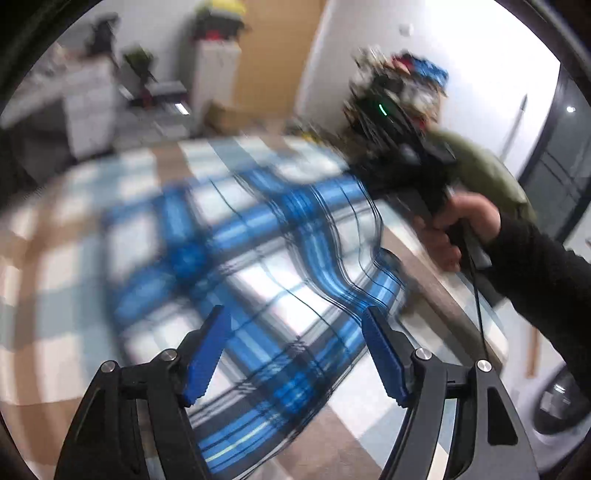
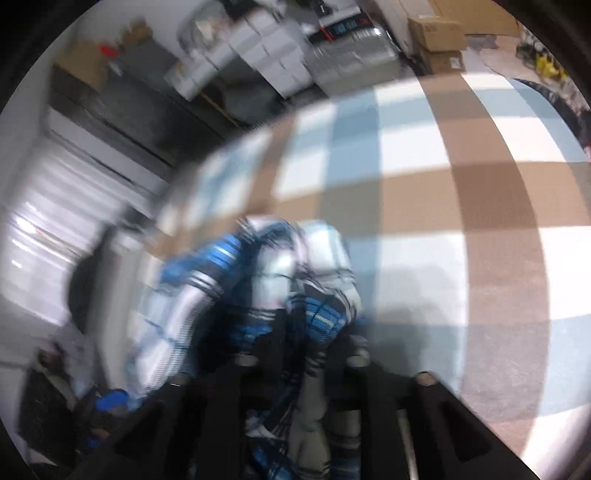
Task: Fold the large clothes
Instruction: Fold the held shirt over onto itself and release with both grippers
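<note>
A blue-and-white plaid shirt (image 1: 236, 236) lies spread on a surface covered in a brown, pale-blue and white check cover (image 1: 55, 258). My left gripper (image 1: 295, 310) hovers over the shirt's near edge, its blue pads wide apart and nothing pinched between them. A hand (image 1: 454, 229) in a dark sleeve holds the other tool at the shirt's far right corner, blurred. In the right wrist view the plaid shirt (image 2: 321, 258) is bunched over my right gripper (image 2: 310, 332); a narrow strip of cloth runs between its parted jaws, and the fingertips are hidden.
A green cushion (image 1: 480, 173) and a heap of clothes (image 1: 406, 85) sit at the far right. White boxes (image 2: 273, 55) and cardboard cartons (image 2: 436, 33) stand on the floor beyond the check cover (image 2: 480, 184). A round dark drum (image 1: 561, 406) sits low on the right.
</note>
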`<state>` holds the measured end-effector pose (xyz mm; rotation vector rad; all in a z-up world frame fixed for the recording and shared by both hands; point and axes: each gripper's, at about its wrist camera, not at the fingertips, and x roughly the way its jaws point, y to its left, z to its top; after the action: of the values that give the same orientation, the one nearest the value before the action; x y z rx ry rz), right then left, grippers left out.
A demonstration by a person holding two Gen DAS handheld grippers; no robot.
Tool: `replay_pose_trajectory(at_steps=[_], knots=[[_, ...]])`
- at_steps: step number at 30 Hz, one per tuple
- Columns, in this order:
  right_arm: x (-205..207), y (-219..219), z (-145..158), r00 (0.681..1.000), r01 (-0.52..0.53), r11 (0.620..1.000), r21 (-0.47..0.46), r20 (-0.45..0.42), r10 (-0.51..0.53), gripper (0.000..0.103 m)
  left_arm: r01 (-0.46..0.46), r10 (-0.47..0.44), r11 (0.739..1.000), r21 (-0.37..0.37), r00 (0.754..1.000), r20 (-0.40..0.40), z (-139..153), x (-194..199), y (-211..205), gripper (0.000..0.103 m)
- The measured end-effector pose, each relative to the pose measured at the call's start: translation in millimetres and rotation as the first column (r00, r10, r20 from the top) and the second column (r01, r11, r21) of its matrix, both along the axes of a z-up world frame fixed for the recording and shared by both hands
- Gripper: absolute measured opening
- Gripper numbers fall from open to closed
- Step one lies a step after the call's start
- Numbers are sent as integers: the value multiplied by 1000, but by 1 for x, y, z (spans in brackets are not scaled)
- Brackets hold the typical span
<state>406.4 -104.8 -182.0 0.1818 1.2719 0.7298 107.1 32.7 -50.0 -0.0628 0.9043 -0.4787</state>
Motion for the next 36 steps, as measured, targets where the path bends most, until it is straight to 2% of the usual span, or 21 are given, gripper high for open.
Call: replay_pose_trajectory(at_steps=[2,3,6,9,11,13,15,17,18,19,20,21,22,25,27,30,32,34,36], knots=[[-6,-13,8,999,20,999,-34,43,-19,38,37,-37,999,13,999,-32,-9,2,-11,69],[-10,-23,17,995,58,997,-46,79,-54,38,49,-48,998,33,999,-21,-12,0,-18,69],[-36,-44,56,962,112,992,-56,255,-94,38,57,-57,998,28,998,-7,-11,-4,-23,69],[-66,-31,92,929,21,1000,12,369,-24,41,62,-62,998,27,998,-3,-8,-4,-32,69],[-91,0,101,904,-68,997,-23,422,72,47,61,-61,997,46,998,1,-9,-2,-35,69],[-106,34,90,879,-108,978,-176,444,177,48,57,-58,997,60,998,19,-9,-5,-38,70],[-107,54,71,870,-166,955,-246,419,259,46,45,-47,997,60,998,36,-8,-7,-41,71],[-98,68,46,867,-148,925,-350,404,292,46,23,-25,999,47,999,48,-11,-13,-40,71],[-89,70,27,871,-134,896,-423,381,309,45,12,-14,999,39,999,49,-11,-16,-40,71],[-84,65,18,881,-119,893,-434,368,296,45,4,-6,999,37,999,49,-13,-16,-42,71],[-74,53,5,914,-98,913,-396,326,240,45,3,-5,999,42,999,50,-13,-16,-45,71],[-69,42,2,934,-87,938,-336,300,195,46,-1,-1,999,50,999,54,-13,-18,-44,71],[-68,32,3,939,-75,946,-316,297,173,46,-7,3,998,62,998,63,-14,-20,-45,71],[-77,12,13,942,5,952,-305,320,97,50,2,-10,996,90,996,92,-14,-28,-52,80],[-96,-4,29,936,69,967,-245,351,22,50,4,-16,994,108,994,112,-19,-29,-52,84],[-134,-24,47,909,103,989,-104,415,-51,52,1,-12,995,99,994,113,-19,-29,-50,85],[-156,-32,49,889,122,990,-68,452,-79,52,4,-15,996,94,993,114,-18,-31,-49,85],[-169,-24,42,896,125,990,-68,437,-83,52,5,-16,995,98,993,115,-18,-33,-49,85],[-164,-18,19,926,129,984,-121,371,-76,51,5,-16,995,99,993,114,-20,-28,-48,85]])
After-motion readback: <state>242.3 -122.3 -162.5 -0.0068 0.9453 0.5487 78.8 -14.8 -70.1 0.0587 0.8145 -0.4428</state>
